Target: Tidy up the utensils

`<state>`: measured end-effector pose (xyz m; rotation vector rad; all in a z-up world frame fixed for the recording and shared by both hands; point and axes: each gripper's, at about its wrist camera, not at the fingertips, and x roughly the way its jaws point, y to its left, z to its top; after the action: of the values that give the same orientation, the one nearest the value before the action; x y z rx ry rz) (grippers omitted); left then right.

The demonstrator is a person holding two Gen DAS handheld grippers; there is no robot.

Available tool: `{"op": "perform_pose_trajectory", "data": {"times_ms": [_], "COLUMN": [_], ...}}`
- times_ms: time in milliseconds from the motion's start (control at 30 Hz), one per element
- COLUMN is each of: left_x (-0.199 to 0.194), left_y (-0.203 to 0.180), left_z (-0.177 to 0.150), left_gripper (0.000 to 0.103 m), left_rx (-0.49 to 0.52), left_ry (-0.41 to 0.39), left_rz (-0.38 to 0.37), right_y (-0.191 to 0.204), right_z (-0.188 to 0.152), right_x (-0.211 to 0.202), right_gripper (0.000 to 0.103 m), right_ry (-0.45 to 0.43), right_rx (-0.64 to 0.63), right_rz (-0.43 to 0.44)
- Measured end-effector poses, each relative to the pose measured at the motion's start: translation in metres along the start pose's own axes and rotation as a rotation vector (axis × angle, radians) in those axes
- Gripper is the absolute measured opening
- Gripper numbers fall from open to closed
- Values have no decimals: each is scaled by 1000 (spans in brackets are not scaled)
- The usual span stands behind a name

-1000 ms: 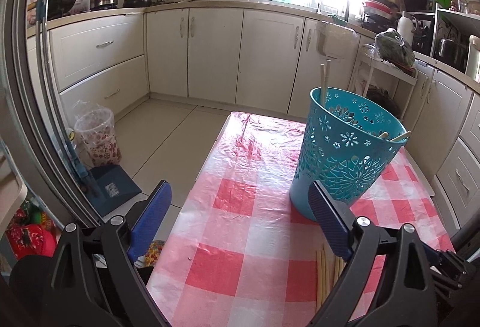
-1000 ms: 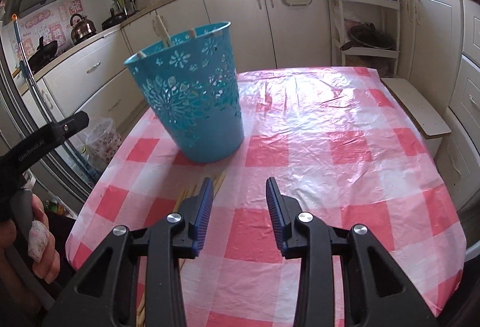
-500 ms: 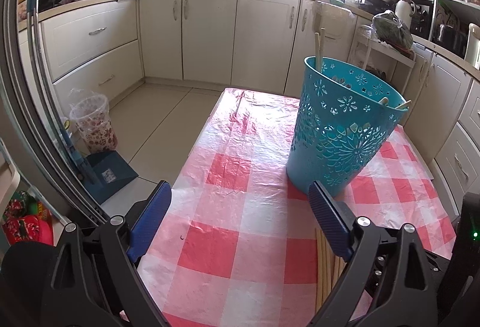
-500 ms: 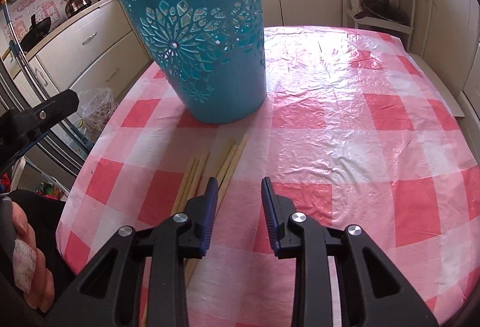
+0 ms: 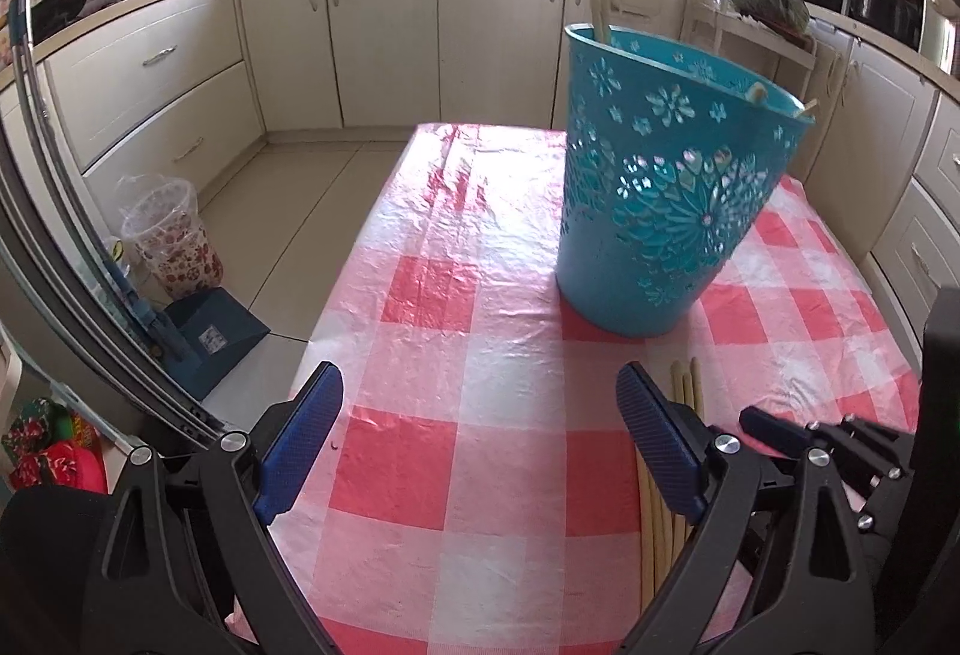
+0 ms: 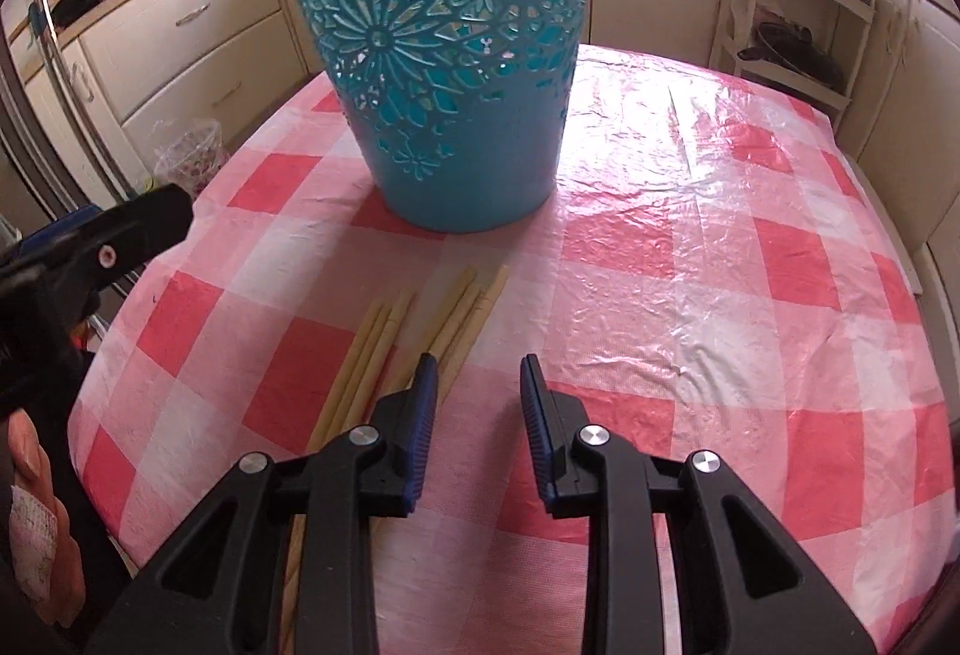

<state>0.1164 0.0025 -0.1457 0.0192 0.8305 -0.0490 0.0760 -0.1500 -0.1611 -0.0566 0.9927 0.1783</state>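
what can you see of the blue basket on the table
The blue basket is a tapered, plastic-looking pail with cut-out flower patterns in its wall. It stands upright on the checked tablecloth, behind the loose chopsticks and apart from them. A few stick ends poke above its rim. Neither gripper touches it.

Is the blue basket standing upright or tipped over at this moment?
Upright. The blue basket stands on its base on the checked tablecloth, rim up, with chopstick ends poking above the rim.

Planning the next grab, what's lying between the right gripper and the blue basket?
In the right wrist view, loose chopsticks lie on the checked tablecloth between the right gripper and blue basket.
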Motion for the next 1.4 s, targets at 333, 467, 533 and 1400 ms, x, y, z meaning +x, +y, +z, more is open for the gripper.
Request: {"op": "perform_pose_trajectory", "data": {"times_ms": [333, 467, 533, 1400], "left_x": [20, 23, 23, 26], "left_y": [-23, -12, -8, -16], "left_z": [-13, -14, -14, -15], "left_gripper": [89, 89, 89, 88], "left_rx": [99, 52, 36, 72], "left_ry": [89, 110, 114, 124], "left_rz": [12, 17, 14, -2], "right_y": [-53, -38, -31, -25], "right_z": [0, 10, 12, 21], "right_x": [4, 13, 16, 14], "right_gripper": [28, 28, 28, 24], "right_ry": [50, 36, 21, 40], "right_rx": [210, 212, 203, 118], "right_rz": [175, 147, 131, 124]}}
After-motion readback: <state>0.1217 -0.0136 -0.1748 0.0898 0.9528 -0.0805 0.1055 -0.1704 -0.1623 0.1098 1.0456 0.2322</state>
